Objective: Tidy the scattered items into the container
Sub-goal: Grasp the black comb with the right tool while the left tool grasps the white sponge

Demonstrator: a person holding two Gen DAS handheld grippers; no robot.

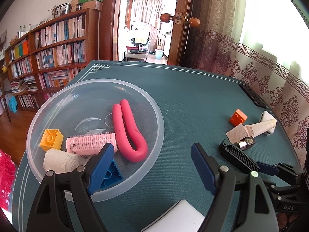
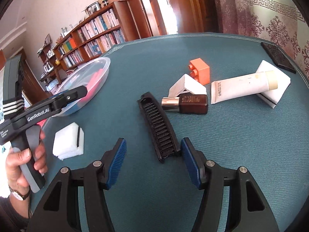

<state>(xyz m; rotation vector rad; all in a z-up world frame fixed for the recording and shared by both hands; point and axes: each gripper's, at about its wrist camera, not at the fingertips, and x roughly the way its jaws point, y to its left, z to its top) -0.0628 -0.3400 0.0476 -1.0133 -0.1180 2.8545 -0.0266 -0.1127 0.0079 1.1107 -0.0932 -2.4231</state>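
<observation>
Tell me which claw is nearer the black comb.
Right. The right claw is open around the black comb's near end; the left claw, also open, sits by the clear bowl.

Both tongs, left [image 1: 152, 166] and right [image 2: 153, 162], have black arms, ribbed blue pads, silver rivets; left hand [image 2: 21, 166] wears a wristwatch [image 2: 19, 194].
</observation>
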